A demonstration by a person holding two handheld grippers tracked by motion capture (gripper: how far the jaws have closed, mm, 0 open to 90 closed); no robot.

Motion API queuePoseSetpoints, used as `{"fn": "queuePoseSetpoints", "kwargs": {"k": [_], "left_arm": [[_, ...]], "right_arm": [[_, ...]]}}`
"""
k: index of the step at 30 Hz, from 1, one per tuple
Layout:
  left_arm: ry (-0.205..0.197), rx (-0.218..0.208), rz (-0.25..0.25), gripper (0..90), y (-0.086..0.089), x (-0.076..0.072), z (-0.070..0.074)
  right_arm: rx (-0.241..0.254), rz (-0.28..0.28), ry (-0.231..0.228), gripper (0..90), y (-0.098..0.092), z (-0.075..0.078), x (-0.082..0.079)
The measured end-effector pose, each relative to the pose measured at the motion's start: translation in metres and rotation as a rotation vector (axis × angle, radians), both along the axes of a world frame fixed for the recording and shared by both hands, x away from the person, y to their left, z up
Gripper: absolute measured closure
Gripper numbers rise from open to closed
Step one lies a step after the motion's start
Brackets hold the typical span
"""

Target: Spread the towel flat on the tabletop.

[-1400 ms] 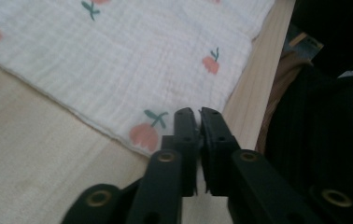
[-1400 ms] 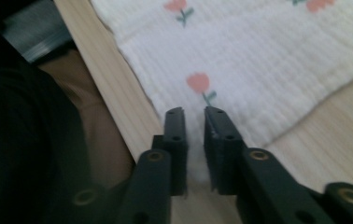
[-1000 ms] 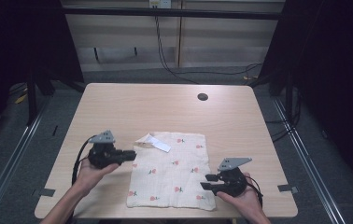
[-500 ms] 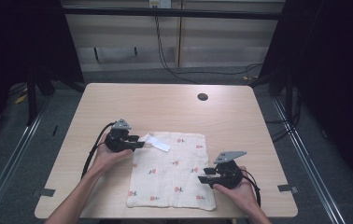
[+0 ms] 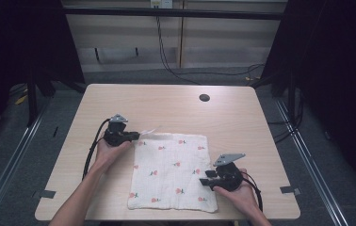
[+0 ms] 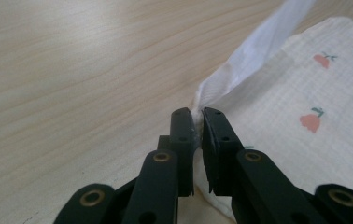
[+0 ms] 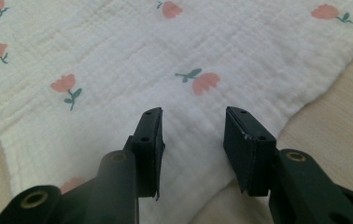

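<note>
Here's the white muslin cloth with small red flower prints, lying mostly flat on the pale wooden desk, nearer the person's edge. At its far left corner, the left gripper has just been closing, and its jaws are now clamped on the cloth's edge; in the left gripper view the fabric is pinched between the two black pads, and a folded flap of it rises up and away. Over on the cloth's right edge, the right gripper sits low, jaws standing apart; in the right gripper view the cloth lies below and between them, though whether the tips touch the fabric is hard to tell. Far back, a small dark round hole marks the desk.
</note>
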State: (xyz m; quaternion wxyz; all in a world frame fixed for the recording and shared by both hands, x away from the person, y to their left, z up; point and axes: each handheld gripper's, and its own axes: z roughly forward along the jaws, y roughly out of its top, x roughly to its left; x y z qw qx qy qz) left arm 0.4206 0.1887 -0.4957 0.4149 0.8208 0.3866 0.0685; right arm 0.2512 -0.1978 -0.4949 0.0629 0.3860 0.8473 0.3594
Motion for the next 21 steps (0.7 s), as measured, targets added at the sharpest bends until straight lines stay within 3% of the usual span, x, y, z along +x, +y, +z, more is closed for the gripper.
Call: {"fn": "queuePoseSetpoints", "kwargs": {"k": [3,10,12,15,17,21], "left_arm": [[0.021,-0.027,-0.009,77.2,0.005,0.002,-0.001],[0.033,-0.014,-0.019,73.9,-0.001,0.006,-0.006],[0.04,0.0,-0.018,73.0,-0.002,0.007,-0.008],[0.04,-0.011,-0.015,74.1,-0.002,0.007,-0.01],[0.043,-0.001,-0.023,76.1,-0.002,0.007,-0.009],[0.046,-0.024,-0.011,77.8,-0.002,0.008,-0.008]], "right_arm": [[0.008,0.0,0.007,58.1,0.0,0.0,0.001],[0.042,-0.023,-0.02,58.3,-0.006,0.01,0.016],[0.049,-0.039,-0.034,58.8,-0.009,0.013,0.026],[0.066,-0.065,-0.044,59.4,-0.011,0.015,0.043],[0.099,-0.088,-0.03,59.5,-0.01,0.013,0.056],[0.073,-0.113,-0.048,59.5,-0.006,0.013,0.083]]}}
